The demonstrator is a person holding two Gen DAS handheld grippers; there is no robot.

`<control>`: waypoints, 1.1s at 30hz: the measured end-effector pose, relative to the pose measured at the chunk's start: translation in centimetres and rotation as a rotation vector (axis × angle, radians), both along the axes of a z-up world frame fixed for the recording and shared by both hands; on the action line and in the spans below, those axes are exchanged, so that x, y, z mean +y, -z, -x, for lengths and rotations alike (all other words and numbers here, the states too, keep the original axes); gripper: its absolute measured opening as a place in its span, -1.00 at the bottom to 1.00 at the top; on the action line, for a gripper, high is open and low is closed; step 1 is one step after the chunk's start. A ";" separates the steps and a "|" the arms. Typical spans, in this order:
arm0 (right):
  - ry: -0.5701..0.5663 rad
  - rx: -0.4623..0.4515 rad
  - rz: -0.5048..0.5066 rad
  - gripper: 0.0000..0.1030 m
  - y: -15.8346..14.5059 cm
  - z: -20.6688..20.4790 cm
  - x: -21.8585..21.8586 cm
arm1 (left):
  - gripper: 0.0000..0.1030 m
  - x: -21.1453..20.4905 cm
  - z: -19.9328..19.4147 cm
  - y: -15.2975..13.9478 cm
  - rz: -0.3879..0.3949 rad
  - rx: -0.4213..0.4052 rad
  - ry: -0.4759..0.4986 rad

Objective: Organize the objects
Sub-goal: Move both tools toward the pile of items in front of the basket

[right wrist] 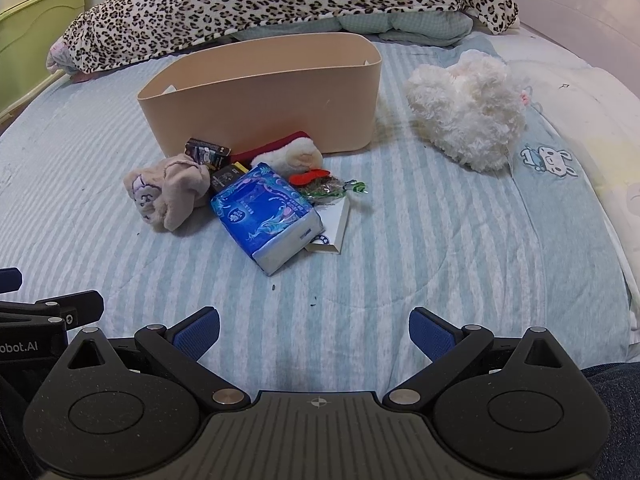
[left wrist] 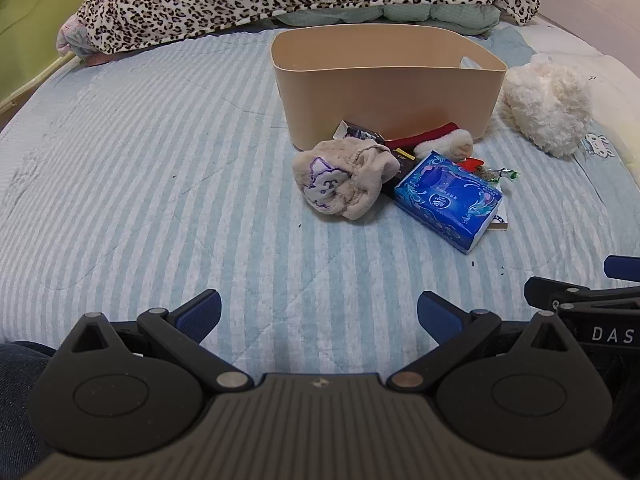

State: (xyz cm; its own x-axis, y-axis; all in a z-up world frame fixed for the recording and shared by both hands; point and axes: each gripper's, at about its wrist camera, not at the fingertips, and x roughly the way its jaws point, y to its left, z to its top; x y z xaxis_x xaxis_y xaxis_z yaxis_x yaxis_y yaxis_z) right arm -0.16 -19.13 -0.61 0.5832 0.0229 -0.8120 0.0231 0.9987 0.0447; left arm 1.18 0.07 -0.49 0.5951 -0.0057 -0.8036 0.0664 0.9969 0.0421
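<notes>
Nothing gripped yet. Left gripper [left wrist: 319, 314] spread wide and empty, hovering low over the pale blue striped quilt [left wrist: 140, 184]; right gripper [right wrist: 314, 330] likewise wide open and empty, close beside it. Both well short of the clutter.

Ahead, heaped against the near wall of the tall beige oval plastic bin [right wrist: 260, 96]: a crumpled beige cloth pouch with a purple cat print [right wrist: 168, 196] on the left, a blue floral pack of tissues [right wrist: 266, 216] lying partly over a flat white booklet [right wrist: 334, 228], a small dark printed carton [right wrist: 208, 152] leaning at the bin's foot, a red-and-cream plush piece [right wrist: 288, 154], a red bow [right wrist: 308, 178] and a crinkly green-wrapped sweet [right wrist: 332, 190]. Off to the right, apart from the heap, a fluffy white plush toy [right wrist: 468, 112].

Likely best to begin with the tissue pack: topmost, nearest, firm enough for a clean pinch. Approach from above, fingers across the short width, squeeze gently since soft, lift clear before swinging over the bin rim, so as not to drag the booklet or scatter the small pieces. Pouch within easy reach of the left side.

Bin interior mostly hidden from this low angle; contents, if any, not discernible. Print on carton and tissue pack unreadable. A second dark item under the pouch and pack only partly showing.
</notes>
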 end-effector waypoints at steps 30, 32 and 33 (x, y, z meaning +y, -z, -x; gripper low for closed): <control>-0.003 0.095 -0.019 0.99 0.6 -3.3 -0.7 | 1.00 -0.2 -4.6 0.9 0.024 0.096 0.061; -0.006 0.098 -0.020 0.99 0.7 -3.6 -0.7 | 1.00 -0.3 -5.0 0.9 0.021 0.099 0.064; -0.008 0.098 -0.019 0.99 0.7 -3.8 -0.7 | 1.00 -0.3 -5.2 0.8 0.021 0.100 0.064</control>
State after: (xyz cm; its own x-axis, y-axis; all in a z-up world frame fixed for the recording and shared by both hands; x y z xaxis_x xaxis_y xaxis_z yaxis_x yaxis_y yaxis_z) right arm 3.67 -19.84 -1.29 0.5003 0.0433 -0.8647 0.0205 0.9979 0.0618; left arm 6.43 -0.23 -1.31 0.5102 -0.0584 -0.8580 0.1326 0.9911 0.0114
